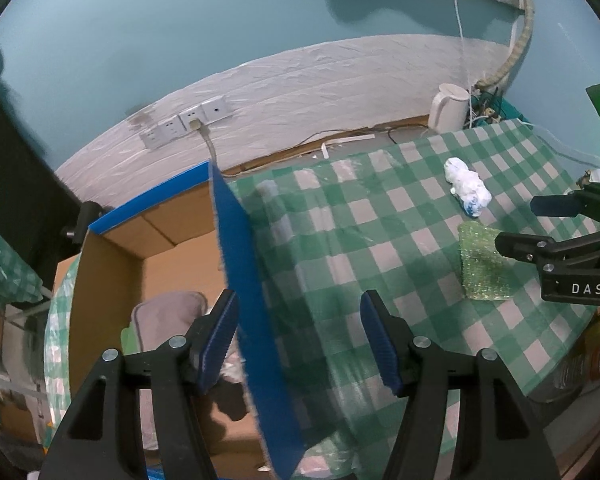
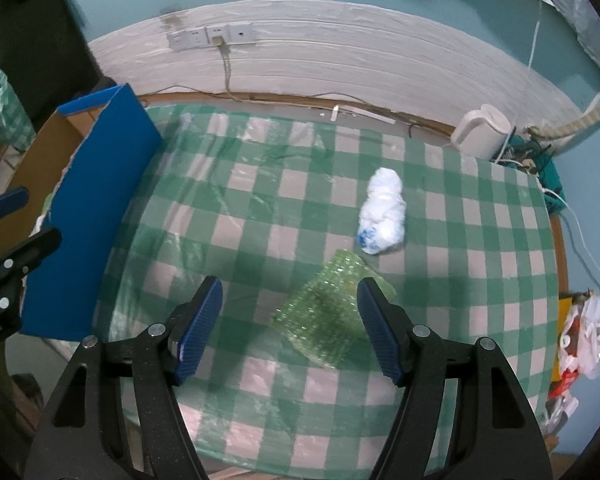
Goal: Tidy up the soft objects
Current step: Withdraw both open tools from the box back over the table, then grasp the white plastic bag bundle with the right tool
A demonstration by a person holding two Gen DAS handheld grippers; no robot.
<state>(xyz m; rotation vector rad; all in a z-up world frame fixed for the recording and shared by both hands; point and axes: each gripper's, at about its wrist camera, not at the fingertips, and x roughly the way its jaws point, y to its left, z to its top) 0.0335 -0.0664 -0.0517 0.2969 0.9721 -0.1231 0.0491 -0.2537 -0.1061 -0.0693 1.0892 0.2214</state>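
- Left wrist view: left gripper (image 1: 298,338) parted about halfway, nothing pinched, just straddling the blue wall of the cardboard box (image 1: 236,264) at 6 o'clock. Grey cloth (image 1: 164,320) down inside at 8.
- Same view: white wad (image 1: 468,186) and green sponge (image 1: 482,264) out at 3 on the checked tablecloth (image 1: 340,240).
- Right wrist view: right gripper (image 2: 288,326) half open, empty, hanging over the sponge (image 2: 324,316) dead centre; wad (image 2: 382,212) at 1, box (image 2: 88,220) at 9.
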